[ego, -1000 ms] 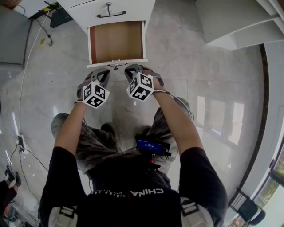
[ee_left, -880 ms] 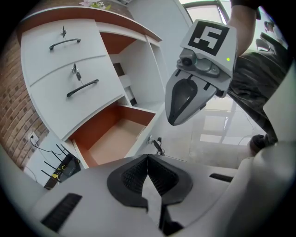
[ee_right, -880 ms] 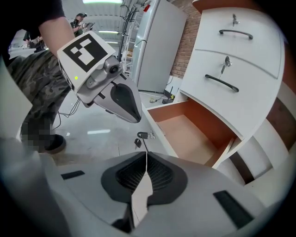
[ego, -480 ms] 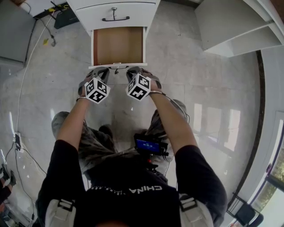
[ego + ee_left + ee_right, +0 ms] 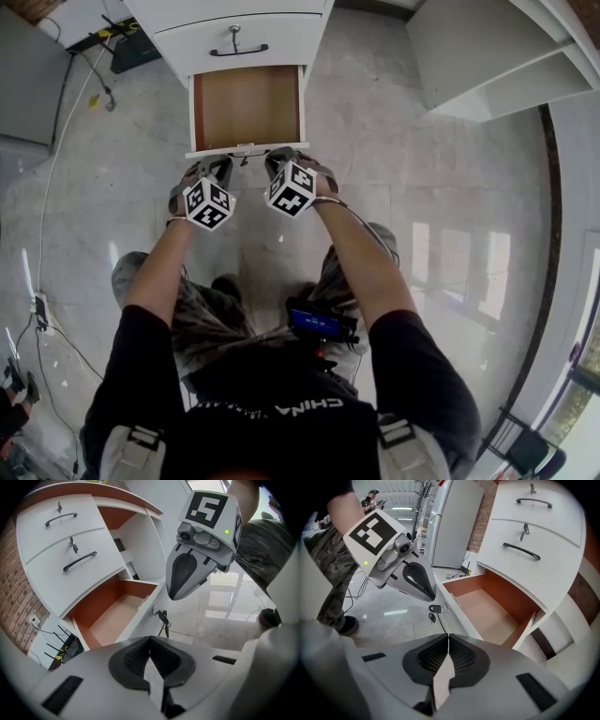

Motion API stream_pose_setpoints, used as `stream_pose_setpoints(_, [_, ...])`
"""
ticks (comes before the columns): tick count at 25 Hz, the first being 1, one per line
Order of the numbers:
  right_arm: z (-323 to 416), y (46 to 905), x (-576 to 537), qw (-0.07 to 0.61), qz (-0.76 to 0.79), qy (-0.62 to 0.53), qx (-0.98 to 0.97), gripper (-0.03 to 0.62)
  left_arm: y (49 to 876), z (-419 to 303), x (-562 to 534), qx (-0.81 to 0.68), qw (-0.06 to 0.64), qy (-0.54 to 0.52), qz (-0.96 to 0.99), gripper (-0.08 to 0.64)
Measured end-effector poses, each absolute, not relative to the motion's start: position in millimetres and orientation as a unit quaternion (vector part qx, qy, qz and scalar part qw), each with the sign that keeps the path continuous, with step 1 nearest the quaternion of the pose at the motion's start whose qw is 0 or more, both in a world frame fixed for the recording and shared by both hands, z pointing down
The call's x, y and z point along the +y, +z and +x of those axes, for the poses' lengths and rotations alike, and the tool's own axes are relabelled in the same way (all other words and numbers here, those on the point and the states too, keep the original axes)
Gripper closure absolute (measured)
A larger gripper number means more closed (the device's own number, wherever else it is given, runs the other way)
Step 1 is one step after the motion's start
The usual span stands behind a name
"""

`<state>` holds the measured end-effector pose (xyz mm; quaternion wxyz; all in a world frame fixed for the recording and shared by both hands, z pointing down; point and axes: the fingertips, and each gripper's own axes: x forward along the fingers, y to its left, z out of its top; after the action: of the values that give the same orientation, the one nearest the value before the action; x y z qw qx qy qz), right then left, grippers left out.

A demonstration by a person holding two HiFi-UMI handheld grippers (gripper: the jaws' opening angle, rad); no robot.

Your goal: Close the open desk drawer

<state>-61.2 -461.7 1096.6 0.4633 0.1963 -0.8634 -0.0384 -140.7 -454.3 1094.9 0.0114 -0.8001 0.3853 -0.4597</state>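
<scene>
- One pale glossy stone floor point(image 5: 450, 187) fills most of the head view. It lies bare to the right of the person and around the person's legs, which leaves free room behind both tongs.
- One white desk point(image 5: 234, 17) stands at the top edge of the head view. Its stack has three drawers, as the gripper views show: two closed white drawers point(image 5: 82, 571) with dark bar handles, and one open drawer below them.
- The open white drawer with a brown wooden inside point(image 5: 248, 108) is the lowest of the three. It is pulled out towards the person, and its white front panel faces the tongs.
- One white shelf unit point(image 5: 487, 56) sits at the upper right, well apart from the open drawer.
- One grey cabinet point(image 5: 23, 84) sits at the left, with black cables point(image 5: 67, 103) trailing over the floor beside it. Neither this cabinet nor the shelf unit lies across the drawer's front.
- There are two grippers, held side by side, near each other but apart, with their noses just beside the front panel. Whether they touch it cannot be told.
- The left gripper point(image 5: 218, 161) has its jaws pressed together on nothing.
- The right gripper point(image 5: 277, 154) is likewise closed tight and empty.
- One small key bunch point(image 5: 161, 618) hangs from the lock in the middle of the front panel, between the two noses.
</scene>
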Motion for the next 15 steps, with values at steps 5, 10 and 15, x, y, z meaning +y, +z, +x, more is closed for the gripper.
stream_pose_setpoints(5, [-62,1088,-467,0.455,0.211,-0.061,-0.863,0.578,1084,-143,-457,0.393,0.029,-0.453,-0.8,0.549])
stream_pose_setpoints(10, [-65,1062,-488,0.429,0.239,-0.058,-0.869,0.578,1062,-153,-477,0.418,0.034,-0.441,-0.794,0.548])
stream_pose_setpoints(15, [-63,1046,-506,0.423,0.246,-0.062,-0.87,0.578,1047,-164,-492,0.421,0.045,-0.445,-0.789,0.548])
